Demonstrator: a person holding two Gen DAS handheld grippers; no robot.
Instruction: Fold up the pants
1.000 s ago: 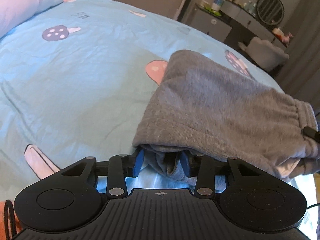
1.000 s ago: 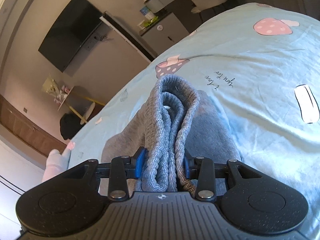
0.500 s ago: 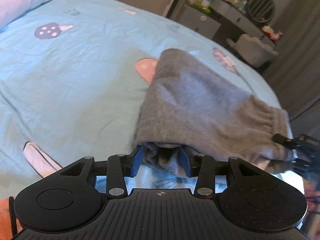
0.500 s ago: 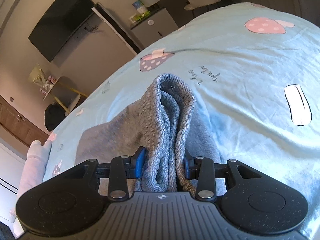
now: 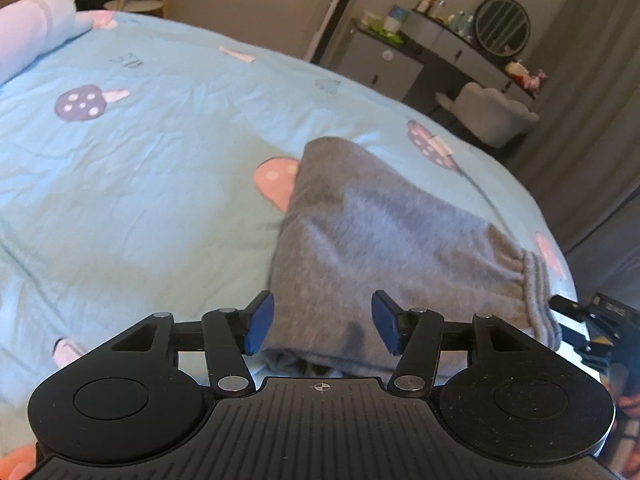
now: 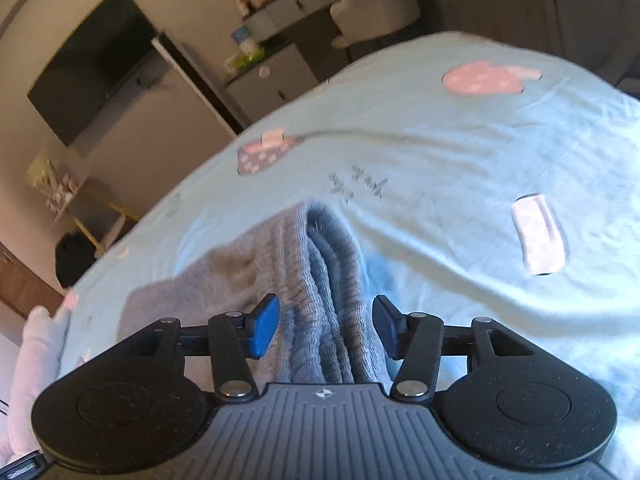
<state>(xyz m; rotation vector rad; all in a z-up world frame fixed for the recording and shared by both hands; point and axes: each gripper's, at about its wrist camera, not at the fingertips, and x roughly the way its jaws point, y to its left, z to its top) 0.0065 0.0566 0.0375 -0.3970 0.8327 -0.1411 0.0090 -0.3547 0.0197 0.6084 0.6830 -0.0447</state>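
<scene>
The grey pants (image 5: 384, 236) lie folded into a compact bundle on the light blue bedsheet (image 5: 140, 184). My left gripper (image 5: 322, 328) is open, its blue pads apart on either side of the bundle's near folded edge. My right gripper (image 6: 324, 326) is open too, its pads apart around the ribbed waistband (image 6: 328, 280), which lies stacked between them. The other gripper shows at the right edge of the left wrist view (image 5: 592, 320), by the waistband end.
The bedsheet (image 6: 480, 184) has mushroom prints. A pale pink pillow (image 5: 28, 28) lies at the far left of the bed. Beyond the bed stand a dresser with a round mirror (image 5: 502, 26), a grey chair (image 5: 492, 116) and a wall TV (image 6: 92, 68).
Both grippers have opened and let go of the pants. The bundle has settled onto the bed, and both cameras have tilted up a little.
</scene>
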